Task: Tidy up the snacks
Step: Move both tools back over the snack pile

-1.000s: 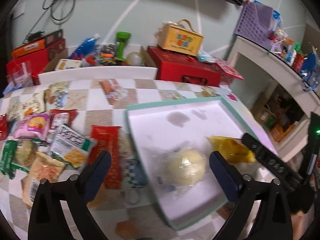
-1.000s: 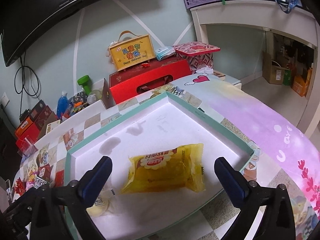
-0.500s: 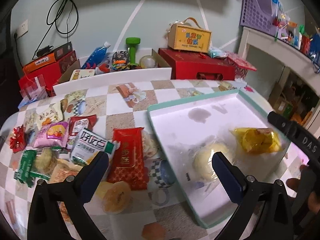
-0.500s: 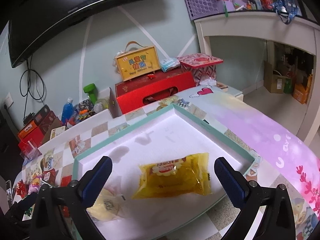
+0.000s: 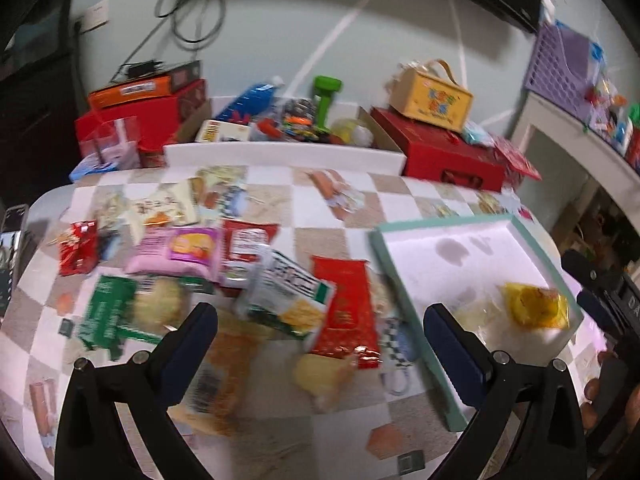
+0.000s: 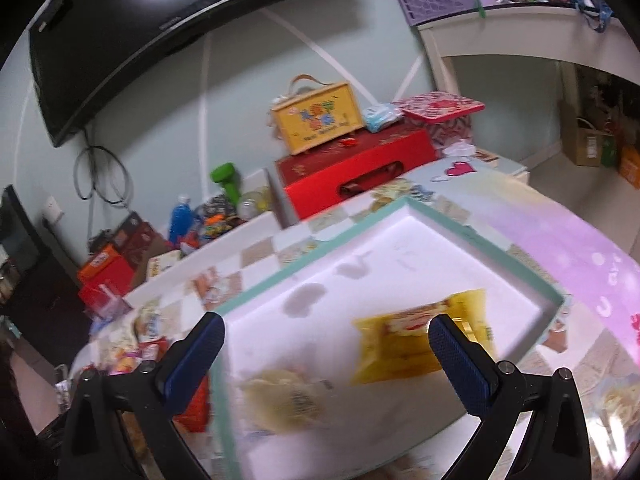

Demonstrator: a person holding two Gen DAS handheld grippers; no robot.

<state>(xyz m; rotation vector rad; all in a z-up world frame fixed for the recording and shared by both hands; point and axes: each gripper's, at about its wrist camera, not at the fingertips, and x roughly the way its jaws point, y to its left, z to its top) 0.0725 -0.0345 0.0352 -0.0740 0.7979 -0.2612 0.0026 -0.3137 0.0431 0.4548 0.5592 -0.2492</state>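
Note:
A teal-rimmed white tray (image 5: 532, 240) lies on the right of the checkered table. In it are a yellow packet (image 5: 534, 310) and a clear-wrapped pale bun (image 5: 474, 316). My left gripper (image 5: 320, 320) is open and empty above the loose snack pile. That pile includes a red packet (image 5: 346, 308), a white-and-green packet (image 5: 288, 292) and a pink packet (image 5: 176, 252). My right gripper (image 6: 326, 332) is open and empty over the tray (image 6: 440, 216). Below it lie the yellow packet (image 6: 400, 344) and the bun (image 6: 284, 396). This view is blurred.
Behind the table stand a red gift box (image 5: 452, 156), a yellow carry case (image 5: 434, 96), a green dumbbell (image 5: 326, 92) and a white board (image 5: 280, 154). A white shelf with a purple basket (image 5: 560, 56) is at the right. A person's hand (image 5: 592, 392) shows at the right edge.
My left gripper has swung left, from over the bun in the tray to over the loose snacks. The right gripper has shifted left over the tray. Both stayed open.

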